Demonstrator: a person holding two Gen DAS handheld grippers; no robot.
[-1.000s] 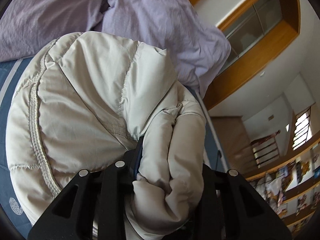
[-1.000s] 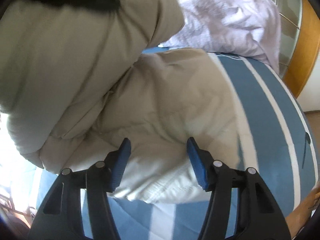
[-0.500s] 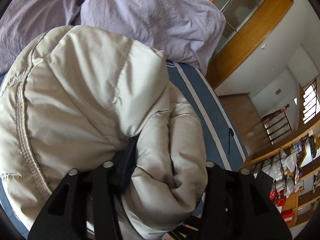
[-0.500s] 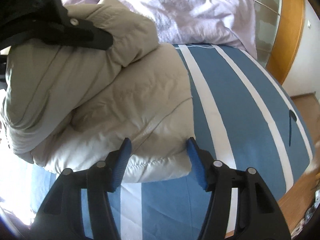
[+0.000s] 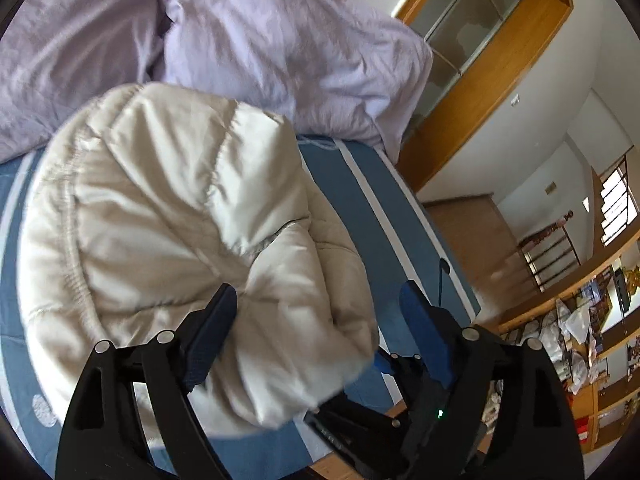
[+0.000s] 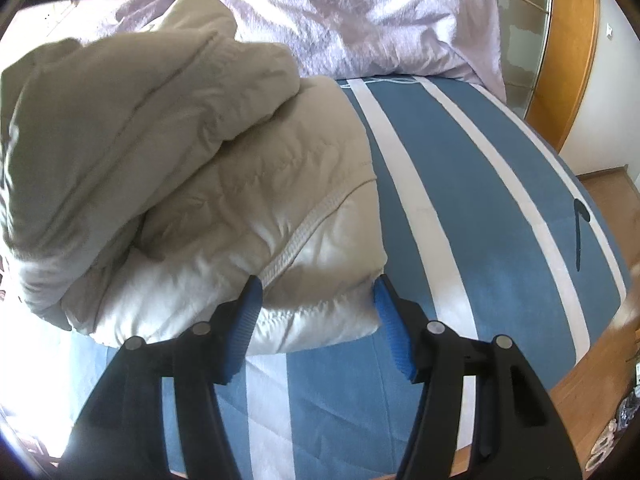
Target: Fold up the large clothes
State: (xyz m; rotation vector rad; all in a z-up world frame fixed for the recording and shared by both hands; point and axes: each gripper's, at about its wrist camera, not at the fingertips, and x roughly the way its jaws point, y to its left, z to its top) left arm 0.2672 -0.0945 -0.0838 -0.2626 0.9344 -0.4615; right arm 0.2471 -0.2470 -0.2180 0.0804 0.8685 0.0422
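Note:
A cream quilted puffer jacket (image 5: 160, 216) lies bunched and folded over itself on a blue bed cover with white stripes (image 5: 360, 216). My left gripper (image 5: 316, 300) is open just above the jacket's near fold, its jaws wide apart and holding nothing. In the right wrist view the jacket (image 6: 200, 184) lies in two stacked layers. My right gripper (image 6: 318, 292) is open, its blue pads on either side of the jacket's near corner, not closed on it. The right gripper also shows under the left one in the left wrist view (image 5: 384, 364).
A crumpled lilac duvet (image 5: 240, 40) lies at the head of the bed, also in the right wrist view (image 6: 360, 16). A wooden-framed glass panel (image 5: 480, 40) stands behind. The striped cover (image 6: 480, 208) stretches right to the bed edge. Shelves (image 5: 592, 320) lie beyond.
My left gripper has opened and let go of the jacket fold, which now lies on the bed. My right gripper has moved closer to the jacket's near corner.

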